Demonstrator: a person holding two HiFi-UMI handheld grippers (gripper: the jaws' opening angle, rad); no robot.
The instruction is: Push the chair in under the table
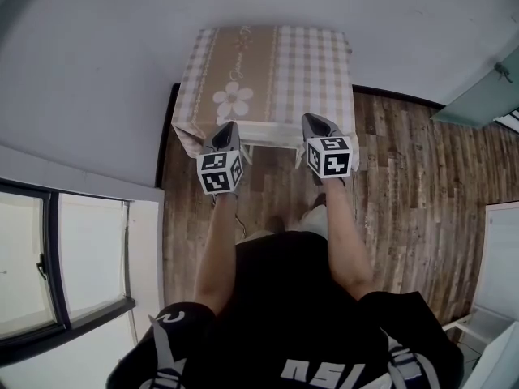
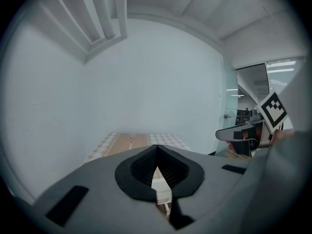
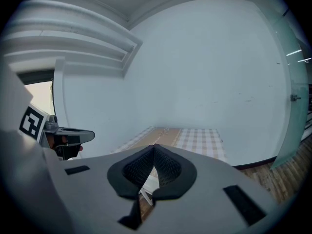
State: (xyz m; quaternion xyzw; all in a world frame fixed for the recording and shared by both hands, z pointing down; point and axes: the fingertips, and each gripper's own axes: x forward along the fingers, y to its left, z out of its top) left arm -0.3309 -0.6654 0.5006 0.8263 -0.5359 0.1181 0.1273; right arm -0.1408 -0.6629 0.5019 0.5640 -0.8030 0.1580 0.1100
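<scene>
The white chair sits at the near edge of the checked worktop, its back toward us and its top rail running left to right. Our left tongs and right tongs are both fully closed and grip nothing. Their tips are at either end of that rail; we cannot tell whether they touch it.

Chair: only a white rail shows at the near edge of the worktop; seat and legs lie hidden beneath. Contact between rail and left gripper or right gripper is indeterminable.
</scene>
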